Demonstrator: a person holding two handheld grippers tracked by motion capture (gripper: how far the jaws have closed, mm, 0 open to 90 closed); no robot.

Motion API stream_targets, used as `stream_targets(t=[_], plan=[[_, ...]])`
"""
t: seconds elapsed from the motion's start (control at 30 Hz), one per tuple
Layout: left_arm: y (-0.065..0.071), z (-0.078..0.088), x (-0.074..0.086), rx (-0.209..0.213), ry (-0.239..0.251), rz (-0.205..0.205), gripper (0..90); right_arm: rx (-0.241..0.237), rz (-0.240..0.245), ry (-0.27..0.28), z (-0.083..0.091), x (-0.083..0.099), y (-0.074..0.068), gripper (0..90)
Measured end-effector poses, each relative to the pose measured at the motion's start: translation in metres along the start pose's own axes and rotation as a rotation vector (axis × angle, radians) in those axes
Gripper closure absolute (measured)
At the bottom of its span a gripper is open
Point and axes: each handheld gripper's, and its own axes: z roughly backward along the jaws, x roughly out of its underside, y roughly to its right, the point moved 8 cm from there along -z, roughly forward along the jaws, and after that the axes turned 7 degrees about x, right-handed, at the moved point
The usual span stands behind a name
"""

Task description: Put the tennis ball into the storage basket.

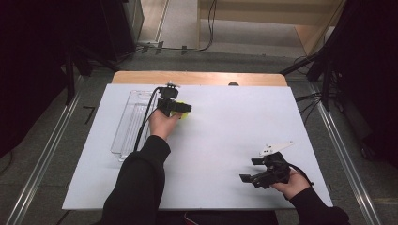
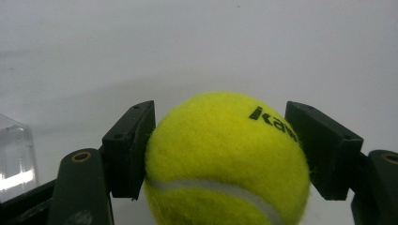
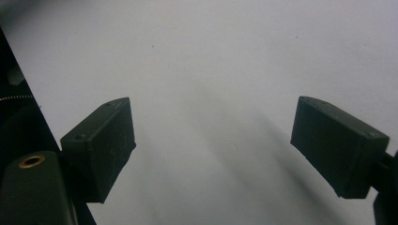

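A yellow-green tennis ball (image 2: 225, 159) with black lettering sits between the black jaws of my left gripper (image 2: 225, 150), and both pads press against its sides. In the high view the left gripper (image 1: 180, 110) is at the far left-centre of the white table, and the ball (image 1: 185, 112) peeks out at its tip. My right gripper (image 1: 249, 169) rests near the front right of the table, open. The right gripper view has its two pads (image 3: 101, 145) wide apart over bare white surface, with nothing between them.
A clear plastic tray (image 1: 129, 124) lies just left of the left gripper, and its corner (image 2: 14, 159) shows at the left in the left gripper view. The white tabletop (image 1: 225, 131) stretches between the two hands. Metal rails and dark stands flank the table.
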Motion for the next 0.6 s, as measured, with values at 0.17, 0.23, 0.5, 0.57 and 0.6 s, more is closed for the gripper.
stream_targets(t=[0.17,0.23,0.5,0.57,0.6], plan=[[0.012,0.01,0.002,0.05,-0.02,-0.039,28.0,0.002,-0.004,0.003,0.0,-0.001,0.001,12.1],[0.017,0.015,0.003,0.075,-0.031,-0.046,28.0,0.001,-0.001,0.002,-0.001,-0.001,0.001,12.1],[0.034,0.033,0.003,0.132,-0.022,-0.092,28.0,-0.003,0.004,0.001,-0.003,-0.002,0.0,12.4],[0.036,0.035,0.004,0.134,-0.023,-0.1,28.0,-0.003,0.005,0.005,-0.002,-0.002,0.0,12.4],[0.038,0.036,0.005,0.142,-0.026,-0.108,28.0,-0.003,0.005,0.005,-0.002,-0.002,0.0,12.4]])
